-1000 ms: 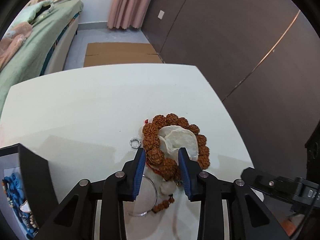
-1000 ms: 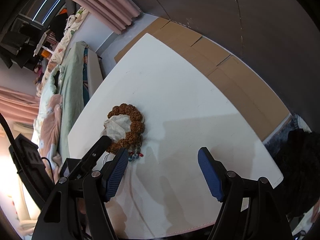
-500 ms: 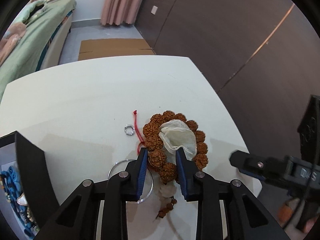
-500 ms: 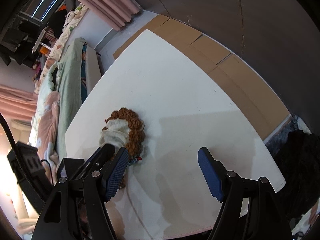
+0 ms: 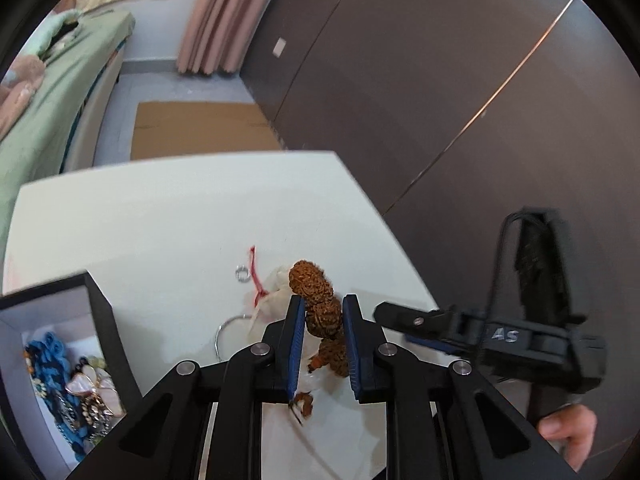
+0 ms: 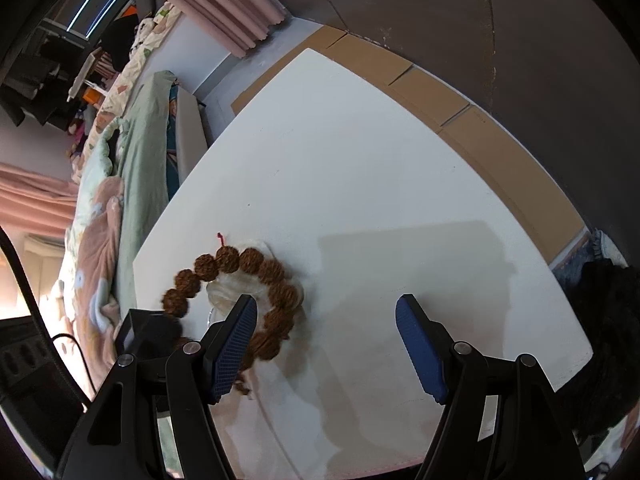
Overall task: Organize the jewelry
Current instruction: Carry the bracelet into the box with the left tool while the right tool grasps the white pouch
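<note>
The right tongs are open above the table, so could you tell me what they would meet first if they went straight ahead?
Most likely bare white table: nothing lies between the right tongs. The brown bead bracelet sits just left of that line, though depth is unclear.

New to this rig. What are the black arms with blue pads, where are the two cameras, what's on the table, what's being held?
No robot: a person holds two handheld grippers, each with a fisheye camera looking along its fingers. The left gripper is shut on a brown bead bracelet, lifting it off the white table. The right gripper is open and holds nothing. On the table lie a small ring, a thin bangle and a whitish pouch. The jewelry box is at left.
</note>
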`<state>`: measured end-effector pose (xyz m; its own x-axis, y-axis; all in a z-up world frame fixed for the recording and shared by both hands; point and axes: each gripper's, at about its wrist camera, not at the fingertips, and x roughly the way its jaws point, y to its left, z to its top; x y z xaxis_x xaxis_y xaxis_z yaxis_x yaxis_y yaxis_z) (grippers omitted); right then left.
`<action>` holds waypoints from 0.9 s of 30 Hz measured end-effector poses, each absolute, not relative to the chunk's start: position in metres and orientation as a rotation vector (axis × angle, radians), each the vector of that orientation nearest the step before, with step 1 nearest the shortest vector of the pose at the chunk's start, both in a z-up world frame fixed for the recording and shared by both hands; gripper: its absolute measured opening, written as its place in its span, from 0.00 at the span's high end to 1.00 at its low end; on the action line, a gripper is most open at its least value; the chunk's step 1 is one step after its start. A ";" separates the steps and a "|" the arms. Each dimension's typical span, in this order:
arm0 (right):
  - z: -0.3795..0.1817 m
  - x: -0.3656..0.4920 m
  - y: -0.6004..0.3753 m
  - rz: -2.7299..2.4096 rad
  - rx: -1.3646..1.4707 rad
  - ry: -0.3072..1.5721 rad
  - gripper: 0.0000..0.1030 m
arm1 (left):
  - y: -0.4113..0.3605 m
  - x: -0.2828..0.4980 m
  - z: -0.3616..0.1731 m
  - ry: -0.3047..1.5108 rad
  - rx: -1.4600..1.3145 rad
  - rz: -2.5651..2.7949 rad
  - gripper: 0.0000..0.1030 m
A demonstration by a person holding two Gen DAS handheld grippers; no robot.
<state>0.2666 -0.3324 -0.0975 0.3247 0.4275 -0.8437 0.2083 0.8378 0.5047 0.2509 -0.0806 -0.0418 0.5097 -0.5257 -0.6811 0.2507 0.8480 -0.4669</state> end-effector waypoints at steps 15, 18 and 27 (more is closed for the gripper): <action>-0.085 0.272 -0.302 0.218 0.536 1.203 0.29 | -0.038 0.238 0.001 0.796 -0.420 -0.458 0.81; -0.083 0.273 -0.286 0.239 0.482 1.206 0.29 | -0.027 0.236 0.005 0.784 -0.421 -0.438 0.81; -0.085 0.276 -0.238 0.220 0.226 1.211 0.29 | 0.005 0.221 0.012 0.760 -0.436 -0.382 0.81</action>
<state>0.2764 -0.2385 -0.0853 0.3366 0.2868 -0.8969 -0.0470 0.9564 0.2881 0.2215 0.0046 0.0120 0.6650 -0.4797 -0.5724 0.1728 0.8445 -0.5069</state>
